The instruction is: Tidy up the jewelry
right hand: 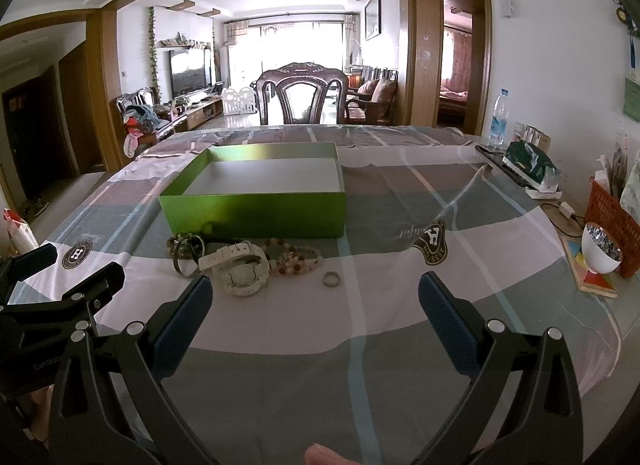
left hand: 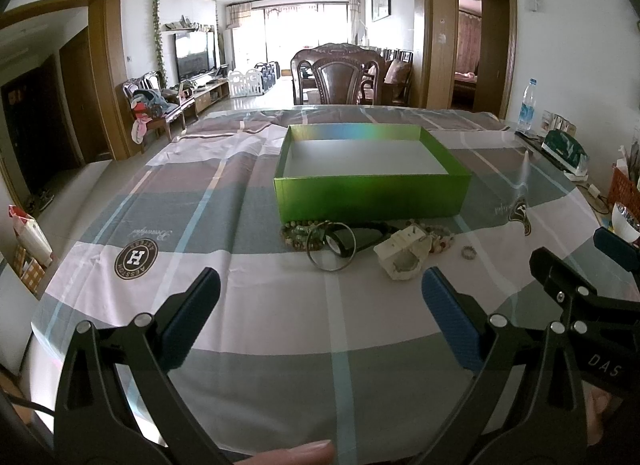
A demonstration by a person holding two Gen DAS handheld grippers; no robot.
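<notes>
I was working in a family home, at a dining table (right hand: 400, 345) spread with a plaid cloth. A carved wooden chair (right hand: 302, 95) stood at its far side. Beyond it the living room opened out, with a television (right hand: 191, 69) on a low cabinet, a white baby playpen (right hand: 239, 99), and curtained balcony windows (right hand: 300, 45). A doorway (right hand: 456, 65) on the right showed a bedroom.

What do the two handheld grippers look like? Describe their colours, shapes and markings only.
Both the left gripper and the right gripper have black, angular frames with triangular cut-outs and round silver rivets. Their jaws carry blue textured pads. White lettering shows on the bodies: "DAS" on one, "GenRobo" on the other, both cut off. A dark cable runs by the left one.
</notes>
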